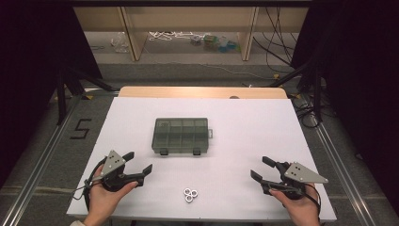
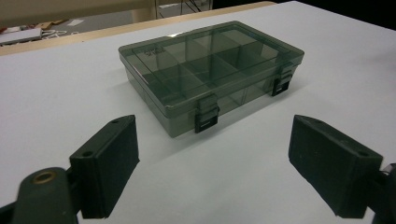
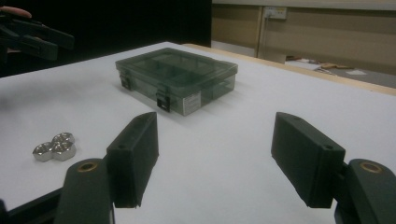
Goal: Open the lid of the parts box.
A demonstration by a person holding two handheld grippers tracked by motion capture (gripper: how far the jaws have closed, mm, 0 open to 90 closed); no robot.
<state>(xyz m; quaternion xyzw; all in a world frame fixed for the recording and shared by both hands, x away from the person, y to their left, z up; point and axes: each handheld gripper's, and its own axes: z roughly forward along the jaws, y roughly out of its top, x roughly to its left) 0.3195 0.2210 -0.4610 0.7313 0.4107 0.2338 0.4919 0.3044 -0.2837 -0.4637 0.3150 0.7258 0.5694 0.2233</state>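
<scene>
Near the front edge of the desk point(image 1: 141, 108), roughly midway between its two front corners, I see three metal nuts point(image 1: 190, 194) lying in a tight cluster, touching one another. In the right gripper view the nuts sit flat on the white surface, off to the left of my own jaws. Farther toward the back edge, around the middle of the desk, lies the compartment box point(image 1: 180, 135), a smoky translucent case with its lid down and two dark latches on the side facing me; through the lid I can make out the dividers, though I cannot tell whether anything lies in the compartments. My left gripper point(image 1: 140, 163) hovers by the front left corner, jaws spread wide with nothing between them, pointed toward the box, which the left gripper view frames just beyond the two black pads. My right gripper point(image 1: 262, 168) is by the front right corner, likewise released and empty, its jaws aimed inward across the desk. Both grippers are well apart from the nuts and from the box. Beyond the back edge, cables lie on the floor.
</scene>
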